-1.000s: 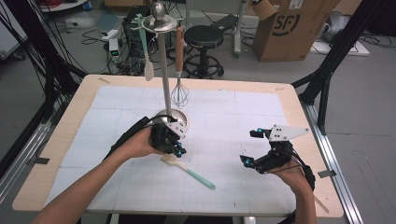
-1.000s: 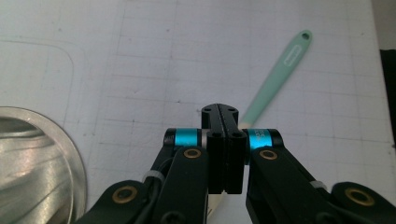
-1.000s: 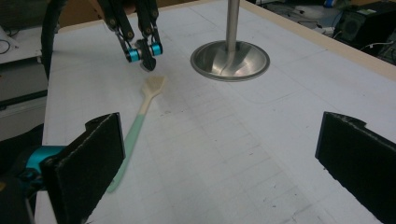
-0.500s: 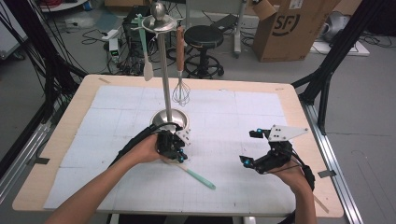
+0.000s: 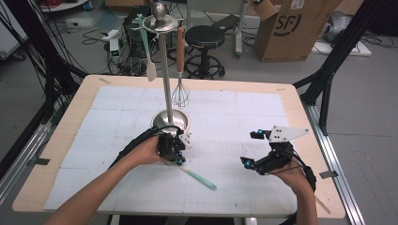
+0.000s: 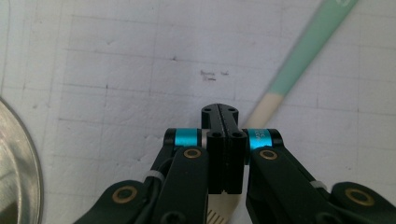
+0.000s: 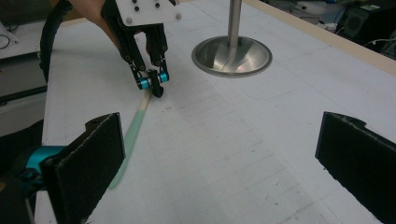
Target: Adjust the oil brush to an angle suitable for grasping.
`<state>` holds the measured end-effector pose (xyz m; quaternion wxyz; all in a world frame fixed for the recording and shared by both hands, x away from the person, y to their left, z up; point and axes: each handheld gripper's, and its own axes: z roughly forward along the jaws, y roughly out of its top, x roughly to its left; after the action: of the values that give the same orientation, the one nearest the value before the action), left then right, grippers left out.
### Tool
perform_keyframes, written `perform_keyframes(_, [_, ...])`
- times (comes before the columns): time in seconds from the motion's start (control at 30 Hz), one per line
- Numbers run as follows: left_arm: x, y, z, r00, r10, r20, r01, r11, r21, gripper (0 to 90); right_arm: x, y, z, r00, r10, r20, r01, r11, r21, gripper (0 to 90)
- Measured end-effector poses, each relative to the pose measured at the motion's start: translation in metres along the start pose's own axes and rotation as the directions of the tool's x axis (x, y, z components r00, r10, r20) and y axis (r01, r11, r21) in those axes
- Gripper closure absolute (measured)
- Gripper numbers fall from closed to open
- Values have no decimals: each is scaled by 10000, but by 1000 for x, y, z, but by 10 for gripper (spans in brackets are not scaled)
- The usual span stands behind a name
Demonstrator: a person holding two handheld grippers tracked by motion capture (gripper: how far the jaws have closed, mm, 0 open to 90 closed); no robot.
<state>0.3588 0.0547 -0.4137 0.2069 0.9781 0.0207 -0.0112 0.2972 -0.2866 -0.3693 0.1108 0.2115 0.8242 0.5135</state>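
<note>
Left gripper [image 5: 175,157]: jaws fully closed, pressed flat together with nothing between them; tips point down at the table mat, just beside the pale end of the spatula [image 5: 199,175]. In the right gripper view the closed tips [image 7: 156,88] sit at or on that pale end; contact cannot be told for certain.

Right gripper [image 5: 251,149]: jaws wide apart, holding nothing, well apart from the spatula, hovering over the mat at the person's right.

Spatula: one on the table. Long, slim, mint-green handle, cream section at the end nearest the left gripper [image 6: 223,116]. Lies flat and diagonal on the white gridded mat [image 5: 234,112], in front of the rack's base.

Rack [image 5: 165,70]: one, a steel pole on a round dish-shaped base [image 5: 180,120], standing upright on the mat.

Hanging from the rack's top: one whisk with wooden handle [image 5: 180,89]; one second spatula [image 5: 149,65], green handle, pale blade.

Table [image 5: 300,117]: one, wooden edge.

Grippers: two. Forearms in view: two.
</note>
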Motion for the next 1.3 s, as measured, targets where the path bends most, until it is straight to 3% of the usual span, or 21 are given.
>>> perform_keyframes(0.13, [0,-5,-3,10000,-8,-44,9,9996,274,899,0,0,0,10000,-45,-22,45,10000,-13,0])
perform_keyframes(0.37, [-3,-18,-8,9997,-227,-10,227,9996,183,899,0,0,0,10000,-2,-17,2,10000,-50,0])
perform_keyframes(0.7, [-7,-31,-15,10000,-55,-24,56,9986,529,899,0,0,-1,10000,23,5,-23,10000,-13,0])
perform_keyframes(1.3, [-17,-60,-28,9998,-201,-75,205,9985,503,899,0,-1,-1,10000,31,24,-32,10000,56,0])
